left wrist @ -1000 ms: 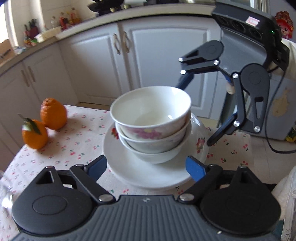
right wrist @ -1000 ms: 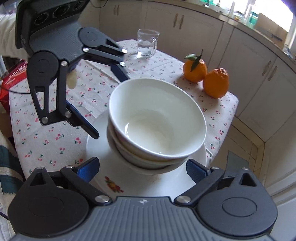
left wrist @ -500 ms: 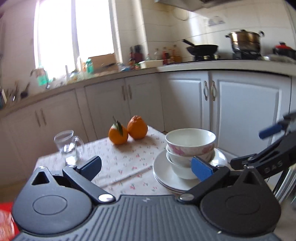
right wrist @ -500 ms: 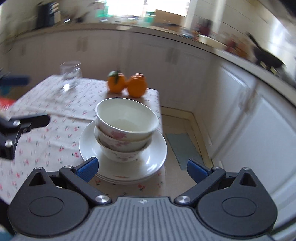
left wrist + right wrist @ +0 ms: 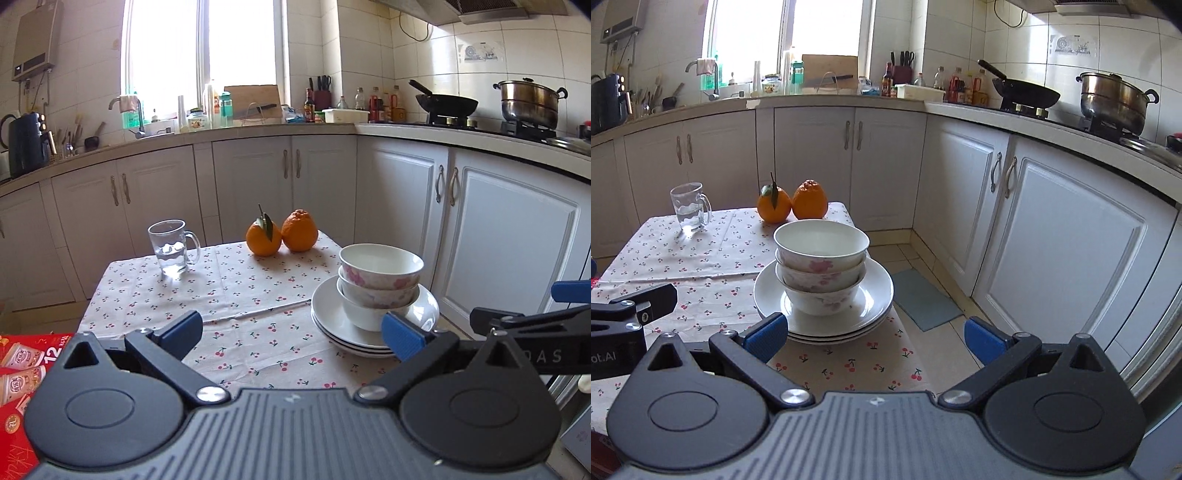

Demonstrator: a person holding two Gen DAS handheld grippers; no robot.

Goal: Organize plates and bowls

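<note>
Three bowls (image 5: 820, 266) sit nested on stacked plates (image 5: 875, 295) at the counter (image 5: 229, 291) corner, close to its edge. A nudge there could tip the stack to the floor. Left claw (image 5: 291, 330) has just been opening, now wide and empty; right claw (image 5: 873, 334) is wide, empty. Both are held back, angled slightly down.

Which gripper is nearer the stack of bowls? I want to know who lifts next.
Right, though only slightly. The right gripper sits just short of the stack of bowls; the left gripper is back and off to the stack's left.
</note>
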